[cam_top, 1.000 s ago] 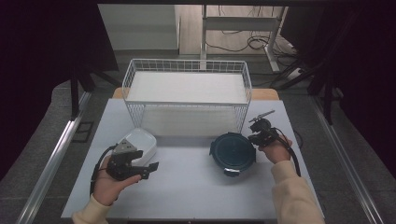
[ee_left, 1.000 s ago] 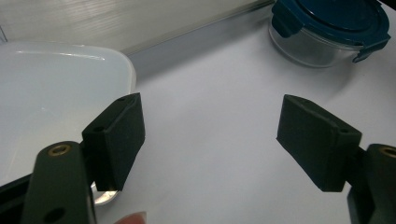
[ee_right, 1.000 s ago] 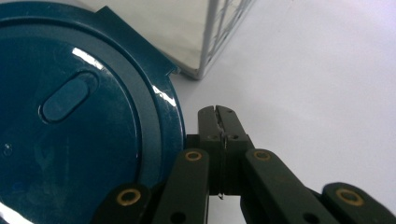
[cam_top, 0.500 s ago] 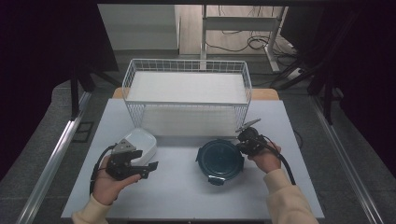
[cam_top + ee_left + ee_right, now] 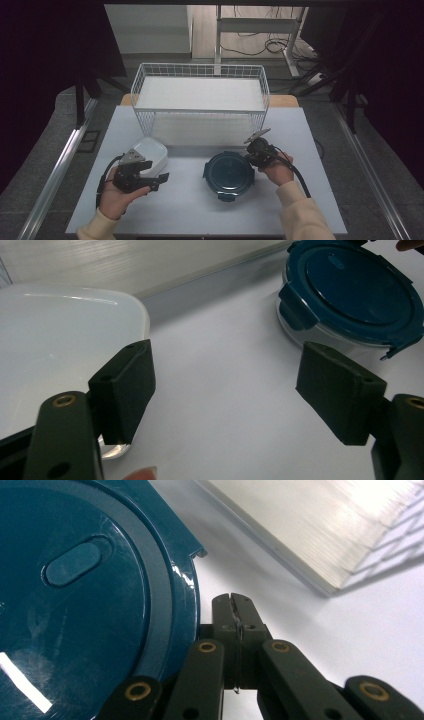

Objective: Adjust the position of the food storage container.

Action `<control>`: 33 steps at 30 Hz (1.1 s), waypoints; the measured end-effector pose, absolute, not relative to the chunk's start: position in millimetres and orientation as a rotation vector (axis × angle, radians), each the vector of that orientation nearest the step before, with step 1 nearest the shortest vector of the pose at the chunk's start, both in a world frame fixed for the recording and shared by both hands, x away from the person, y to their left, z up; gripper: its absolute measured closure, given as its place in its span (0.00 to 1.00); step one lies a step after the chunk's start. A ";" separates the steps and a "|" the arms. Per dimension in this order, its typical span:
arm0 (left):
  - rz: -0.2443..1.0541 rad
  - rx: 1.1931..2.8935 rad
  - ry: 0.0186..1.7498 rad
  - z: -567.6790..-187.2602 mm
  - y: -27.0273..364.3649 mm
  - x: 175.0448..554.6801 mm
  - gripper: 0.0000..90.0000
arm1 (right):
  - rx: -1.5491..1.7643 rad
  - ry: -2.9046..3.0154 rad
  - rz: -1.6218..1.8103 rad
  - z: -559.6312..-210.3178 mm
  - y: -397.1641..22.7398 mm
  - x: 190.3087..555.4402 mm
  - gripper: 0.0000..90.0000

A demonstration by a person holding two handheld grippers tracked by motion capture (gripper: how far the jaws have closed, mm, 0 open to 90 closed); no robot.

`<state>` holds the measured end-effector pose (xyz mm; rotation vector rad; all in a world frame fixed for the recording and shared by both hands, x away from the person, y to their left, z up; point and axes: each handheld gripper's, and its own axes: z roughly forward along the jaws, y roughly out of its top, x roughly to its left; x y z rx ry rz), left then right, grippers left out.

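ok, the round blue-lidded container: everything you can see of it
The round container has a dark teal plastic lid with a raised ring, an oval dimple in the middle and snap flaps around the rim; one flap sticks out. Its base looks like clear glass or plastic. It stands upright and lidded on the pale table, in front of the wire basket. The shut right claw sits against its rim; whether it touches is unclear. The white container stands apart to its left.

A white wire basket [image 5: 200, 95] stands at the back of the pale table [image 5: 190, 210], with cables [image 5: 272, 45] on the floor behind.
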<state>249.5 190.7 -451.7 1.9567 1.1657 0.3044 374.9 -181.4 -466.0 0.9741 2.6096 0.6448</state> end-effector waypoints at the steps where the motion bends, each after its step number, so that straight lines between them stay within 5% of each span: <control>1: 0.306 1.955 1.165 -451.6 190.4 249.3 0.26 | 0.965 2.614 0.646 -466.1 -179.0 373.8 1.00; 33: 0.304 1.962 1.161 -454.5 187.0 249.5 0.27 | 0.678 2.736 0.767 -475.2 -98.1 338.8 1.00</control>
